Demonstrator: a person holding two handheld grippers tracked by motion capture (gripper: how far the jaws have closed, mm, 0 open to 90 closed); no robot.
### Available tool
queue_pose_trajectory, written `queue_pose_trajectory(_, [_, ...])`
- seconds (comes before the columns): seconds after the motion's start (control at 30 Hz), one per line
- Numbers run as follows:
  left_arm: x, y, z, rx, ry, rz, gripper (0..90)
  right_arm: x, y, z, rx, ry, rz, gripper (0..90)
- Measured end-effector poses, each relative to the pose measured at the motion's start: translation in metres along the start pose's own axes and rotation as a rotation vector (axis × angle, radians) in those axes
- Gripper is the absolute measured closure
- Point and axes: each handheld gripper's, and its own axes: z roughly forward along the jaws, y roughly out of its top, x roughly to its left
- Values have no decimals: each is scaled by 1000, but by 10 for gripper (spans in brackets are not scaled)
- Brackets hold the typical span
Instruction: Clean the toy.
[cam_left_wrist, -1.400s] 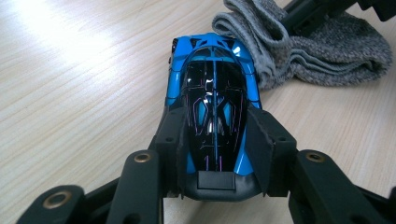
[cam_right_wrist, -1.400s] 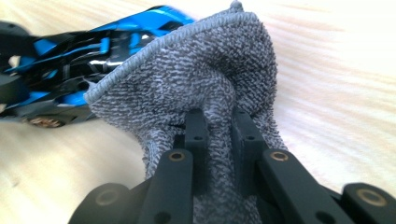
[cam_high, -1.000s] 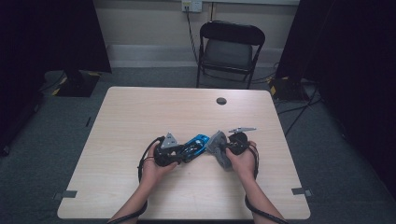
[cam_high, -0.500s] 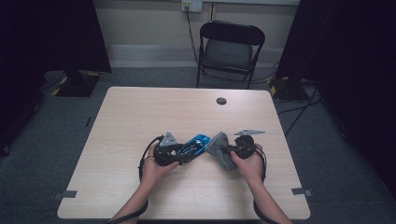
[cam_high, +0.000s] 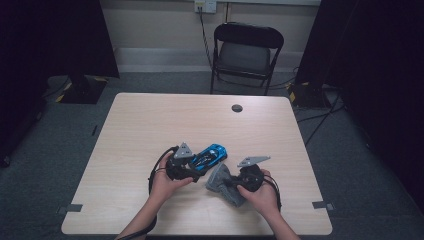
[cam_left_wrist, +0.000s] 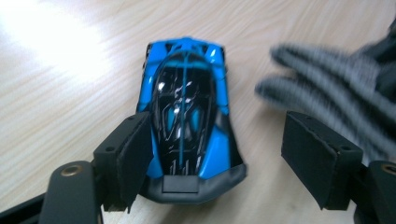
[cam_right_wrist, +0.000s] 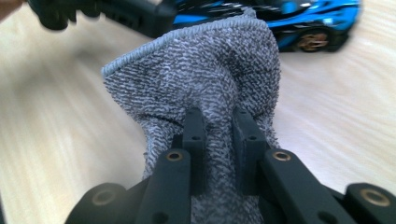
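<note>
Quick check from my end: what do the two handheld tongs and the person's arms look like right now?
Both tongs, left and right, are black with flat rectangular pads and brass-coloured pivot rings. Each carries a grey three-cornered plate on top and trails a black cable. The forearms are bare, with no sleeves or gloves.

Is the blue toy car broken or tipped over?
No. The blue toy car sits upright on the table, looking whole. The left gripper stands open around its back end; the right gripper pinches a grey cloth.
</note>
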Motion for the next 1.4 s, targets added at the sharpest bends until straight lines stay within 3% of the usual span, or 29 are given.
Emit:
queue_pose_trajectory(0.17, [-13, 6, -9, -11, -41, 44, 232, 11, -2, 9, 19, 30, -55, 757])
queue_pose_trajectory(0.27, [-21, 7, -11, -17, -78, 41, 232, 16, -4, 13, 25, 34, -68, 731])
queue_pose_trajectory(0.43, [-35, 10, -5, -3, -125, 72, 240, 17, -6, 11, -4, 52, -93, 576])
queue_pose_trajectory(0.57, [-41, 12, -1, -8, -160, 88, 239, 13, -10, -2, -33, 66, -111, 491])
queue_pose_trajectory(0.7, [-48, 11, 6, 7, -195, 115, 235, 0, -17, -19, -68, 31, -90, 429])
queue_pose_trajectory(0.83, [-58, 11, 15, 26, -221, 140, 224, -16, -23, -33, -111, -26, -36, 405])
queue_pose_trajectory(0.97, [-64, 9, 24, 68, -221, 180, 208, -28, -27, -41, -131, -60, -4, 375])
queue_pose_trajectory(1.13, [-68, 3, 34, 122, -208, 235, 207, -33, -30, -42, -131, -79, 14, 353])
queue_pose_trajectory(1.4, [-69, -5, 39, 150, -206, 232, 268, -36, -29, -37, -138, -92, 17, 267])
